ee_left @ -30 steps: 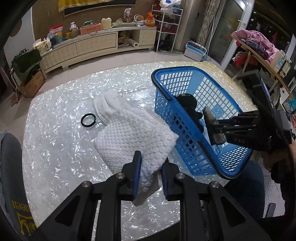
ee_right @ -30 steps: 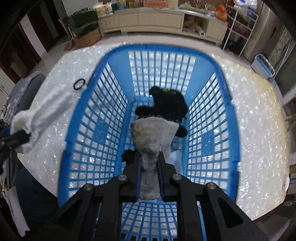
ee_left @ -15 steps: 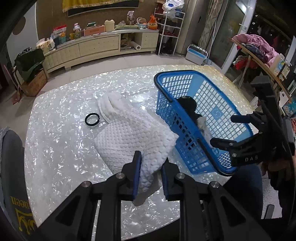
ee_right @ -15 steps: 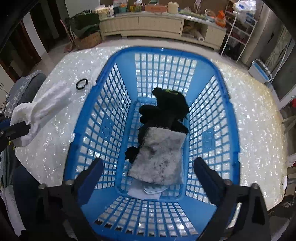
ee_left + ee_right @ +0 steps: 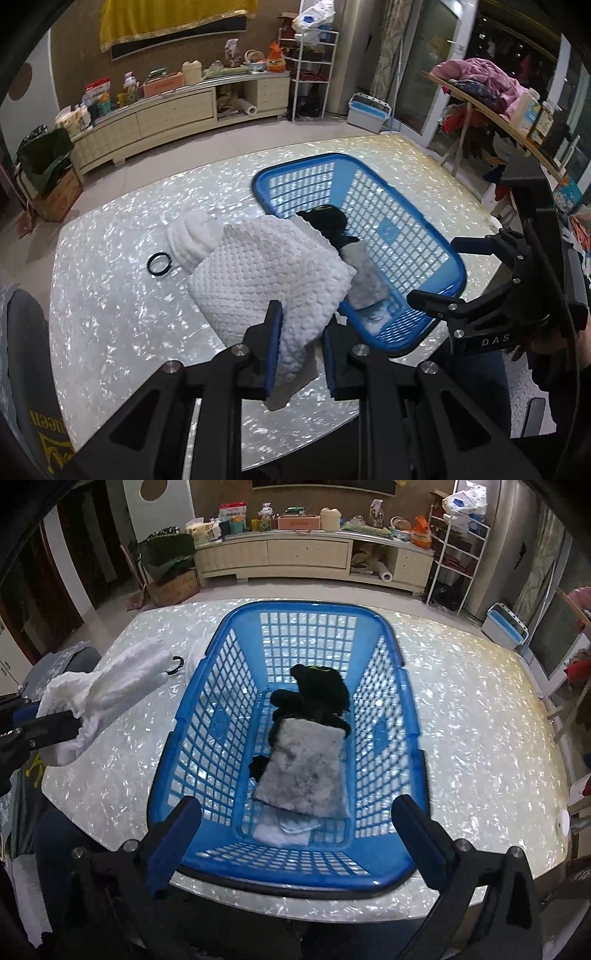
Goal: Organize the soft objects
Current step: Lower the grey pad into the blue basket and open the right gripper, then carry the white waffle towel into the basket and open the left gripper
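My left gripper [image 5: 301,338] is shut on a white textured towel [image 5: 266,273] and holds it raised, its far end over the near-left rim of the blue basket [image 5: 436,247]. The towel also shows in the right wrist view [image 5: 110,686], left of the basket [image 5: 192,731]. My right gripper [image 5: 295,830] is open wide and empty, above the basket's near rim. In the basket lie a grey cloth [image 5: 306,771], a black soft item [image 5: 317,698] and a pale cloth [image 5: 284,829] under the grey one.
A black ring [image 5: 159,263] lies on the pearly white table [image 5: 110,314], left of the towel. The right gripper [image 5: 480,295] hangs at the basket's right in the left wrist view. A cabinet [image 5: 306,557] and a rack [image 5: 454,554] stand beyond the table.
My right gripper opened and let the grey cloth drop into the basket, then drew back and up. My left gripper lifted the white towel and moved it toward the basket.
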